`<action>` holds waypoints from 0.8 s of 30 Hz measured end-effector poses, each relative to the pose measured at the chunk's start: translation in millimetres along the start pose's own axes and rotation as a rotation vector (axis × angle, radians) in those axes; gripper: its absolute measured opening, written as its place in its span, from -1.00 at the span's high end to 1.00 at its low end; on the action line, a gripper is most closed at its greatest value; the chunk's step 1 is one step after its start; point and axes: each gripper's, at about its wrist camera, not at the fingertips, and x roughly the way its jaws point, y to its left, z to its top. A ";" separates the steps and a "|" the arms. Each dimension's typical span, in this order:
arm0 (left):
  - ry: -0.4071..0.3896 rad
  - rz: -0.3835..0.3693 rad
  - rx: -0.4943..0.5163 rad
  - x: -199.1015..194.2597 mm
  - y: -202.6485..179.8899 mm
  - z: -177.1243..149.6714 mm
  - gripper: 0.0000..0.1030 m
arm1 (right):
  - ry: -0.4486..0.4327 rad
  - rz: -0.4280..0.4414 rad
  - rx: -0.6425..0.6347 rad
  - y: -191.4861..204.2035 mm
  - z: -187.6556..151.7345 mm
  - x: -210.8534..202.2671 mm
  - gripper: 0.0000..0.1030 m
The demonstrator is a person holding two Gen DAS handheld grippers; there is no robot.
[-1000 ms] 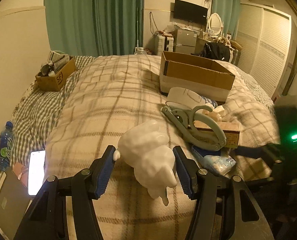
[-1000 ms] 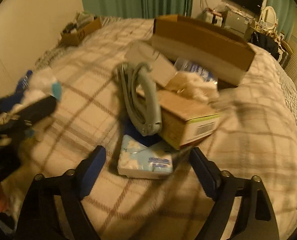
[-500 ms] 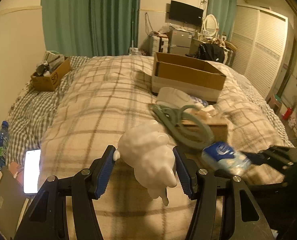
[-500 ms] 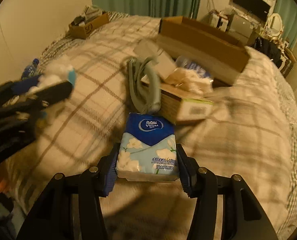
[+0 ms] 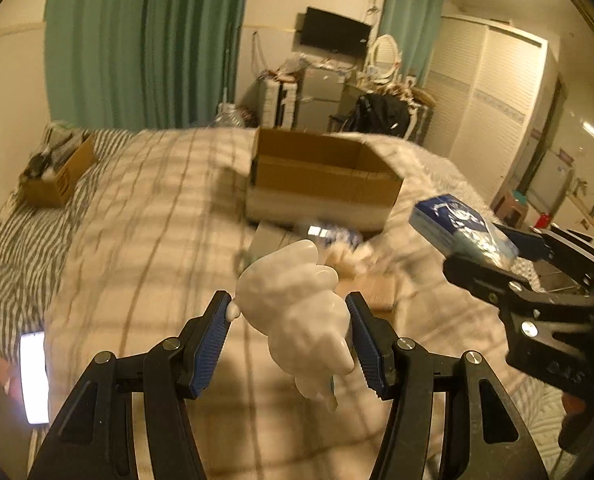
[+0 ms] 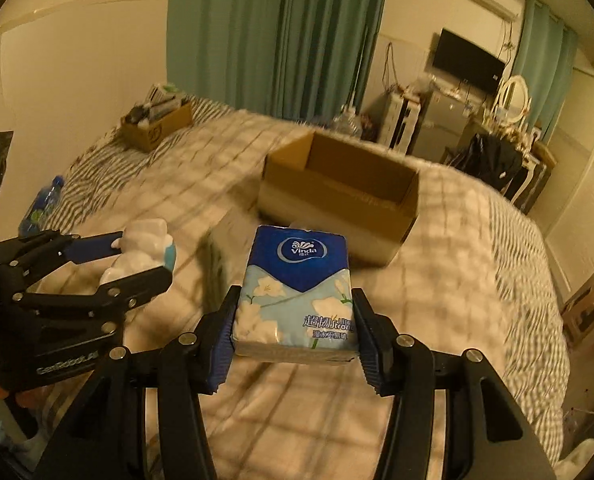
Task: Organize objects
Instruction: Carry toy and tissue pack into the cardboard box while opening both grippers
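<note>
My left gripper [image 5: 291,328] is shut on a white figurine [image 5: 297,308] and holds it above the plaid bed; the figurine also shows in the right wrist view [image 6: 143,246]. My right gripper [image 6: 293,320] is shut on a blue Vinda tissue pack [image 6: 297,292], lifted above the bed; the pack shows at the right of the left wrist view [image 5: 461,228]. An open cardboard box [image 5: 321,180] stands ahead on the bed, also in the right wrist view [image 6: 341,192]. Blurred items lie in front of it [image 5: 337,248].
A smaller cardboard box [image 5: 57,176] with clutter sits at the bed's far left. A lit phone [image 5: 33,376] lies at the left edge. A water bottle [image 6: 43,204] lies by the wall. A wardrobe [image 5: 493,120] and dresser stand behind.
My right gripper closed on the tissue pack and lifted it off the bed toward the box. Both grippers have risen; the left still holds the figurine.
</note>
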 end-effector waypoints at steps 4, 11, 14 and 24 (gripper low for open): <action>-0.033 -0.013 0.033 7.5 -5.2 36.7 -0.17 | -0.066 -0.030 0.004 -22.7 30.5 2.6 0.00; -0.087 -0.032 0.072 28.0 -8.1 120.6 -0.17 | -0.163 -0.055 0.011 -73.4 103.1 10.5 0.00; -0.113 -0.039 0.065 39.9 -9.1 157.7 -0.17 | -0.189 -0.069 0.019 -94.2 139.5 17.9 0.00; -0.069 0.030 0.120 125.9 -16.9 211.7 -0.17 | -0.116 -0.045 0.086 -134.4 199.9 103.6 0.00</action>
